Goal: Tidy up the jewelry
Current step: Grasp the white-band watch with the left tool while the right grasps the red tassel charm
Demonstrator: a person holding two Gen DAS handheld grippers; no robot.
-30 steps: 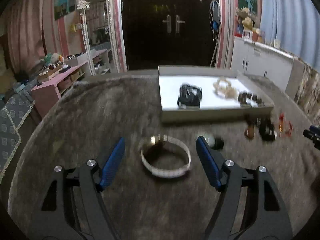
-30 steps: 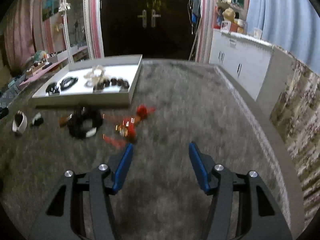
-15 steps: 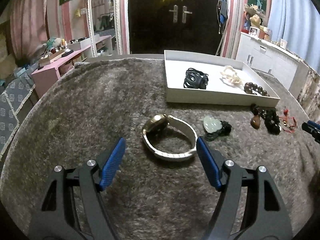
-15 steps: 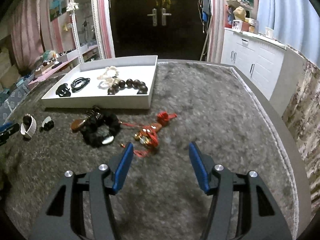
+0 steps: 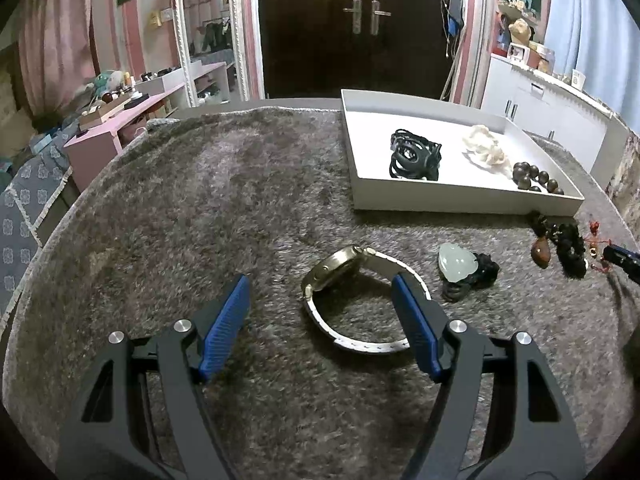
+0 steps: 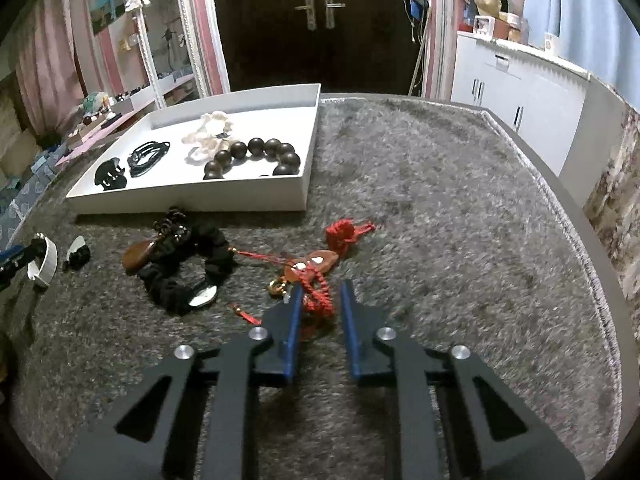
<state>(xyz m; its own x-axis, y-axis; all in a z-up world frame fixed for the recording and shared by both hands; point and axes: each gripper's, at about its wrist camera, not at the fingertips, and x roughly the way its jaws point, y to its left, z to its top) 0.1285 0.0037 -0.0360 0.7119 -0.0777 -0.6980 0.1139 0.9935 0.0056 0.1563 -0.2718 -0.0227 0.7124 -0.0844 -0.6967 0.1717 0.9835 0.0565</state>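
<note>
Right gripper (image 6: 320, 292): jaws have just been closing, now narrow about the red cord charm (image 6: 316, 280), which lies on the carpet well short of the white tray (image 6: 192, 194); firm contact cannot be told. Left gripper (image 5: 320, 300): wide open, astride the watch (image 5: 352, 292), nearer than the tray; empty.

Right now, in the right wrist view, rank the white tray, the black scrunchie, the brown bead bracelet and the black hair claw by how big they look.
1. White tray, by far.
2. Black scrunchie.
3. Brown bead bracelet, though it lies farther from the camera, so this order is unsure.
4. Black hair claw, smallest.
</note>
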